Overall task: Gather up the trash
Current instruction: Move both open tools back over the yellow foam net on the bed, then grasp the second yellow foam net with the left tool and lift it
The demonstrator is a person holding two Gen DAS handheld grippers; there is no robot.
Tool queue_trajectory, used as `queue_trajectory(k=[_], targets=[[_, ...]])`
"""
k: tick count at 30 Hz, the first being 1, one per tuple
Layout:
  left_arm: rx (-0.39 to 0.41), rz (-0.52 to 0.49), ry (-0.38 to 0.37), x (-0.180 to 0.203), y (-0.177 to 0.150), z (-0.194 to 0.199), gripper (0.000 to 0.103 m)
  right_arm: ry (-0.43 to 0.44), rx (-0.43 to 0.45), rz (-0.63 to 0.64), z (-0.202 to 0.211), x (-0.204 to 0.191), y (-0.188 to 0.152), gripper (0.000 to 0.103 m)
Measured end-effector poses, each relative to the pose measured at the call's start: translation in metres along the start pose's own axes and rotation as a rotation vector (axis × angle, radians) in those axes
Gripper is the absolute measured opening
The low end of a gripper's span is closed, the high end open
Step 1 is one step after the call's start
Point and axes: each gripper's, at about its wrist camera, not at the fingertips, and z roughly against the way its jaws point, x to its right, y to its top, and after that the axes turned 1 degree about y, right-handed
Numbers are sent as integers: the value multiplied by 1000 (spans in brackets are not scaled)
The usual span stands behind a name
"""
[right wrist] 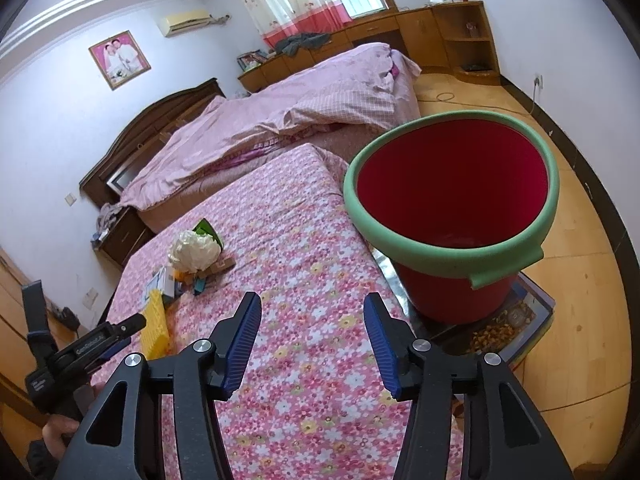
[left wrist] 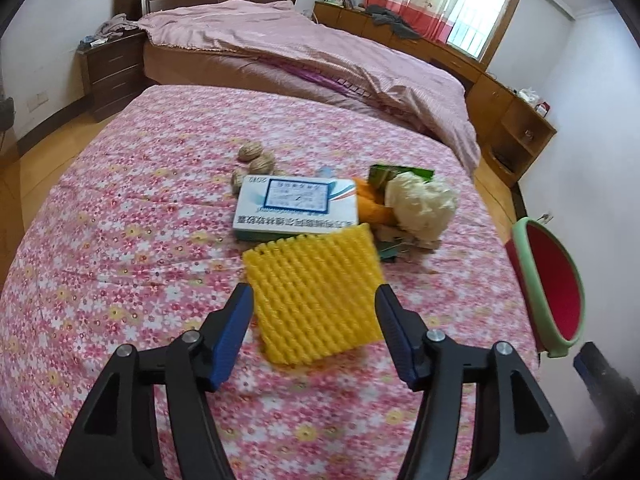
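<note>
The yellow foam net (left wrist: pixel 314 294) lies flat on the flowered bedspread (left wrist: pixel 132 216) straight ahead of the left gripper (left wrist: pixel 316 336), its near edge already between the two blue pads, which stand wide apart and touch nothing (the sleeve is nearly as broad as the gap). Its ribs run slantwise, the longer side pointing away from the claw toward the white box (left wrist: pixel 294 208) and crumpled paper ball (left wrist: pixel 424 200) just beyond. The left claw is clearly nearer; the right gripper (right wrist: pixel 312 338), also open and empty, hangs over bare bedspread, with the red bucket (right wrist: pixel 452 200) ahead to its right.
</note>
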Motion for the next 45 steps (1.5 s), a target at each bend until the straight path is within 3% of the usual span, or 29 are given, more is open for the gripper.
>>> queue_trajectory(k=[3, 12, 18, 21, 26, 32, 37, 45], targets=[[-23, 18, -3, -5, -2, -10, 63, -11, -1, -6, -1, 1, -1, 61], [-59, 16, -34, -4, -9, -27, 62, -11, -20, -10, -5, 2, -3, 61], [-63, 17, -109, 2, -12, -28, 33, -7, -35, -1, -10, -3, -4, 61], [-67, 17, -153, 2, -12, -25, 12, -5, -42, 10, -13, -8, -4, 61], [-27, 8, -214, 2, -10, -6, 11, 4, -55, 44, -21, -20, -1, 61], [75, -3, -217, -4, 7, 27, 11, 34, -70, 97, -35, -44, 8, 61], [143, -19, -156, -15, 28, 35, 11, 54, -82, 148, -54, -69, 16, 66], [188, 11, -50, -45, 56, 19, 11, 70, -120, 216, -97, -110, 27, 70]])
